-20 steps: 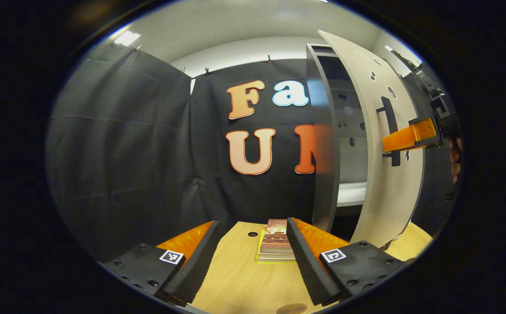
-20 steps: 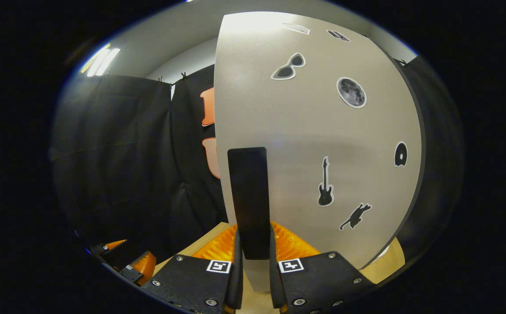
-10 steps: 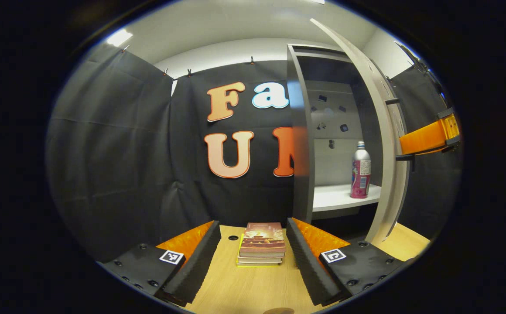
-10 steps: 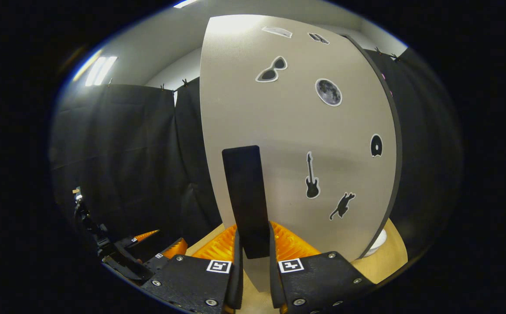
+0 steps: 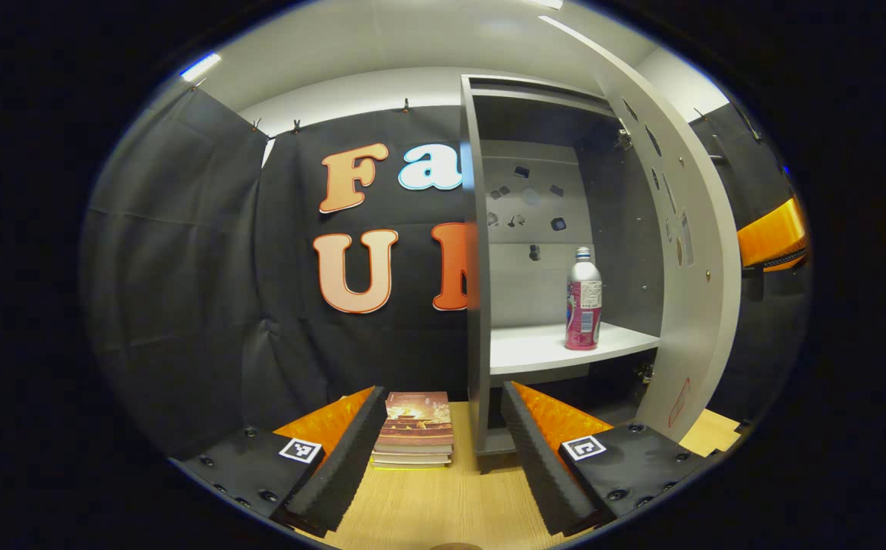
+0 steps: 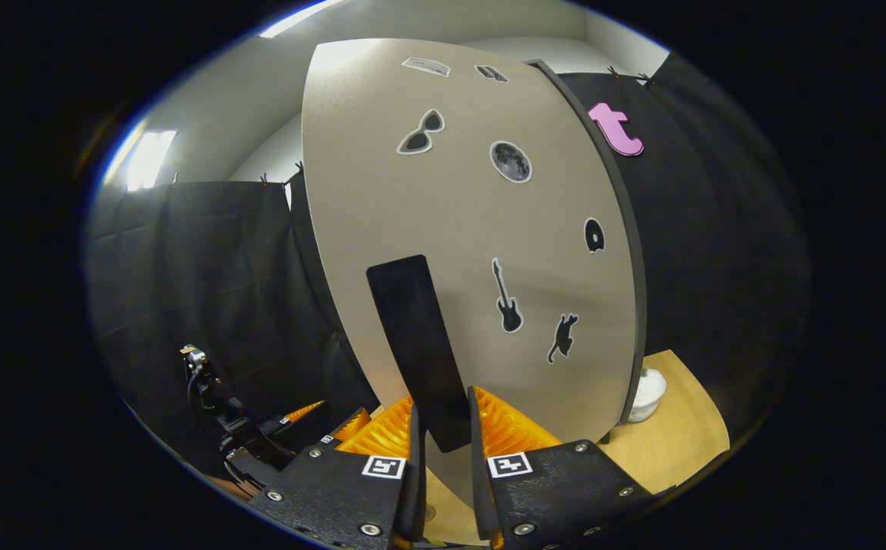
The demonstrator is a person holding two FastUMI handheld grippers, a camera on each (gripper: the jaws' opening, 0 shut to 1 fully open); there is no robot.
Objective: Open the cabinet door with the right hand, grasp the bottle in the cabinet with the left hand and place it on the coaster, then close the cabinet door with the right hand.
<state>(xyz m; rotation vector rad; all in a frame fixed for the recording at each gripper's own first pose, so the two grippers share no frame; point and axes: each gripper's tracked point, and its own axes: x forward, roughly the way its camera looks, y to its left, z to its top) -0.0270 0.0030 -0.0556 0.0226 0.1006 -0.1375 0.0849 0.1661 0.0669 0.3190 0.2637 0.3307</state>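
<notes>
Swung wider than a second ago, the door [image 6: 473,252] now bares the bottle [image 5: 583,299]. Near, left gripper [image 5: 438,451] gapes wide; right gripper [image 6: 444,451] clamps the handle [image 6: 416,347]. Farther, upright on the shelf [image 5: 557,347], the bottle looks rigid, smooth, light; grip mid-body.

Showing: one bottle [image 5: 583,299] in one cabinet [image 5: 476,252]; one cabinet door [image 6: 458,229] bearing seven stickers; one handle [image 6: 418,347]; one stack of books [image 5: 415,430]; two grippers.

Left gripper [image 5: 443,451] – black screwed finger mounts w/ square b/w tags, ribbed pads.
</notes>
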